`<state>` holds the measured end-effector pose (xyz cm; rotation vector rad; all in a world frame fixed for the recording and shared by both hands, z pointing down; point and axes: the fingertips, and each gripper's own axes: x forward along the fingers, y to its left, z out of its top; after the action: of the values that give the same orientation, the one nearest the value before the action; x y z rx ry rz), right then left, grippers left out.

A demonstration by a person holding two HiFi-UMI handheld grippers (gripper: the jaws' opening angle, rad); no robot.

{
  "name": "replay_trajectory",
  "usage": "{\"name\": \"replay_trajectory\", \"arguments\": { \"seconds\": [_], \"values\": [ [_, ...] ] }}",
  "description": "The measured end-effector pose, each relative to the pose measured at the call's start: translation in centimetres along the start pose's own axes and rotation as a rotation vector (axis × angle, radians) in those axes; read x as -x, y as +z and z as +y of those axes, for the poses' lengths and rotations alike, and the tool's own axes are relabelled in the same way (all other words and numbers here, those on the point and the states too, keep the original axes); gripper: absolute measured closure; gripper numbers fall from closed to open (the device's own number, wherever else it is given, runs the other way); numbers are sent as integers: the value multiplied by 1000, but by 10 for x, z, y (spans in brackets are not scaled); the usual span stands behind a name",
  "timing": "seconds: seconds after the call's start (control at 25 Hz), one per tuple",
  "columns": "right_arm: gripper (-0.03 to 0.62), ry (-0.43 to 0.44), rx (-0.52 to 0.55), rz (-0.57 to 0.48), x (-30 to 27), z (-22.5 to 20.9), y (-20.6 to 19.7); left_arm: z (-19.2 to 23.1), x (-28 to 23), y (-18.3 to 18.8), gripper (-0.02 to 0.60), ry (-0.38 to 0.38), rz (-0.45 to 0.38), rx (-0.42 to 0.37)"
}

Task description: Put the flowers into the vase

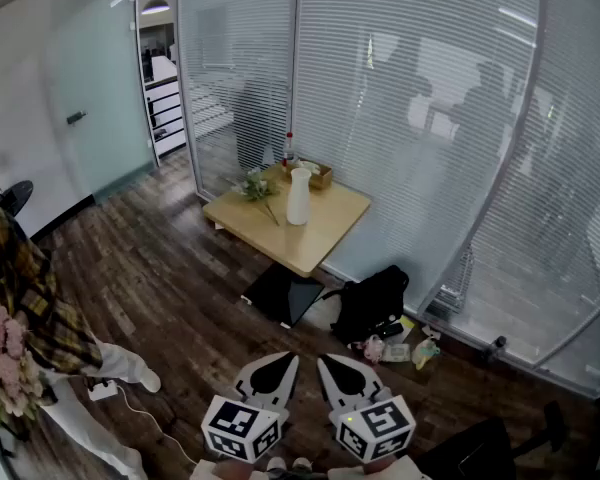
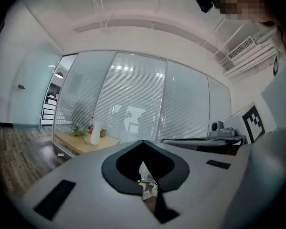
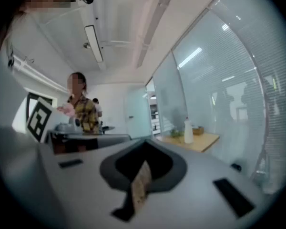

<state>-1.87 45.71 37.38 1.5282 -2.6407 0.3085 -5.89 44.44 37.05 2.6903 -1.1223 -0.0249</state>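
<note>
In the upper center the white vase [image 1: 298,197] stands on the desk [image 1: 330,234]. The flowers [image 1: 257,187] lie just left of it. The left gripper [image 1: 277,365] and right gripper [image 1: 335,367] keep jaws closed, empty.

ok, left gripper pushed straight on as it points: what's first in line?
Probably the blinded glass wall, passing right of the table and vase; nothing nearer shows, depth unclear.

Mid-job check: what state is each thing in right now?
vase: upright on the table, no flowers in it.
flowers: lying on the table, beside the vase.
left hand-held gripper: shut, empty.
right hand-held gripper: shut, empty.
glass door: closed.
</note>
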Motion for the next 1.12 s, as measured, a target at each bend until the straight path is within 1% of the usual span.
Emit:
{"name": "replay_trajectory", "arguments": {
  "seconds": [0.32,0.72,0.88,1.12],
  "values": [
    [583,7,3,3,-4,6,0,5,1,-1,574,0,5,9],
    [582,12,0,2,-3,8,0,1,1,-2,574,-13,6,14],
    [582,13,0,-5,-3,7,-2,-1,0,-3,575,-24,5,9],
    [582,13,-19,-22,3,-3,1,-4,-4,-2,574,-22,-1,3]
  ]
}}
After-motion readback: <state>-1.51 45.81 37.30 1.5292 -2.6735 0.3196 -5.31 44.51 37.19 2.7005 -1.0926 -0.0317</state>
